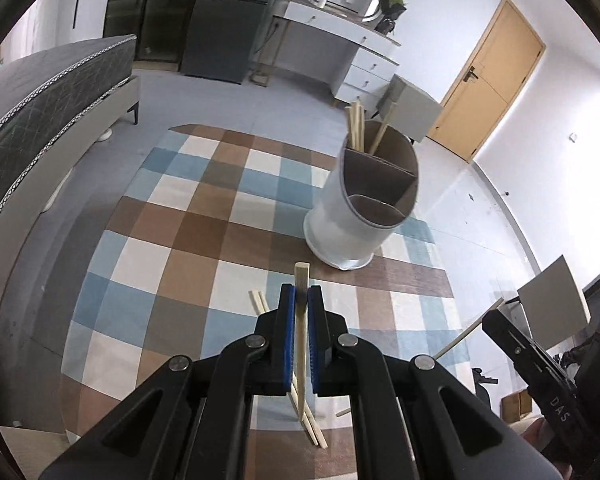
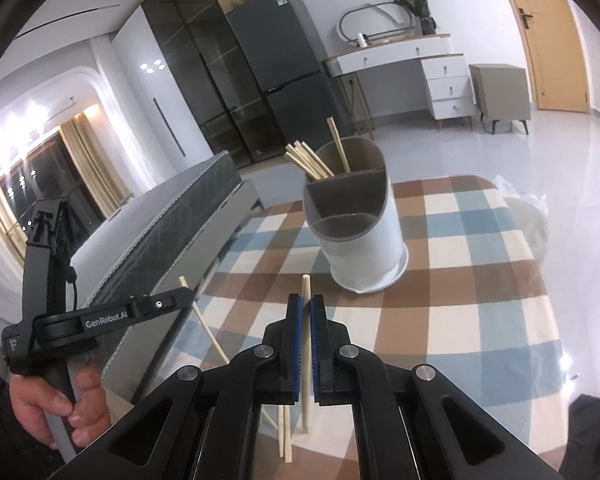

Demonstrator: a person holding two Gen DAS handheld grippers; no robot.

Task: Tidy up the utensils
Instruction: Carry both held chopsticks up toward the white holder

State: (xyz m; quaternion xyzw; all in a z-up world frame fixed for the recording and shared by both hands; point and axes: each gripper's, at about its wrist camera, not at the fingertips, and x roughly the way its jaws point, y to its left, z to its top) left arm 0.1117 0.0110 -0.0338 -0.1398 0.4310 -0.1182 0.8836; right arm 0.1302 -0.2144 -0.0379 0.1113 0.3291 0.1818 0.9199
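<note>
A white round utensil holder (image 1: 360,208) with grey dividers stands on the checked tablecloth (image 1: 188,216), several wooden chopsticks (image 1: 356,128) upright in its far compartment. My left gripper (image 1: 300,300) is shut on one wooden chopstick (image 1: 301,280), held above the table short of the holder. Loose chopsticks (image 1: 314,428) lie below it. In the right wrist view the holder (image 2: 356,220) stands ahead, and my right gripper (image 2: 305,308) is shut on another chopstick (image 2: 306,292). More loose chopsticks (image 2: 284,436) lie under it.
The right gripper's body (image 1: 540,364) shows at the lower right of the left wrist view; the left one (image 2: 60,320) at the left of the right wrist view. A bed (image 1: 40,100), fridge (image 2: 284,48), dresser (image 2: 420,68) and door (image 1: 492,76) surround the table.
</note>
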